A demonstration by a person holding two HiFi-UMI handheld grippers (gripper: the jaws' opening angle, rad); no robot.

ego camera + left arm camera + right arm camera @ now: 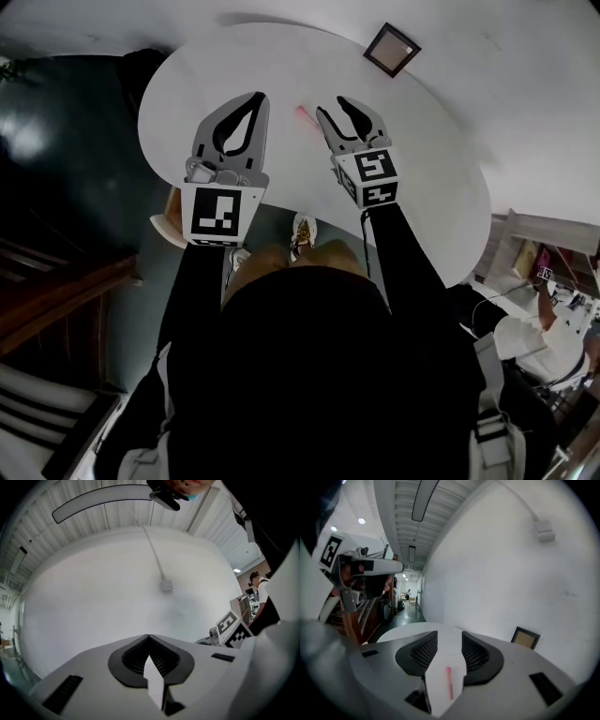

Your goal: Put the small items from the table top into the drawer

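My right gripper (450, 635): jaws apart, empty | slim pink plastic pen (449, 682): flat on the round white surface (441, 187), in line with those jaws, untouched | light, stiff, likely rolls; I'd pinch mid-barrel | left gripper (149, 637): closed, empty

White wall (497, 564) with junction box (544, 530); dark glossy floor (66, 159); brown wooden furniture (56, 295), left; long ceiling light strip (423, 498).
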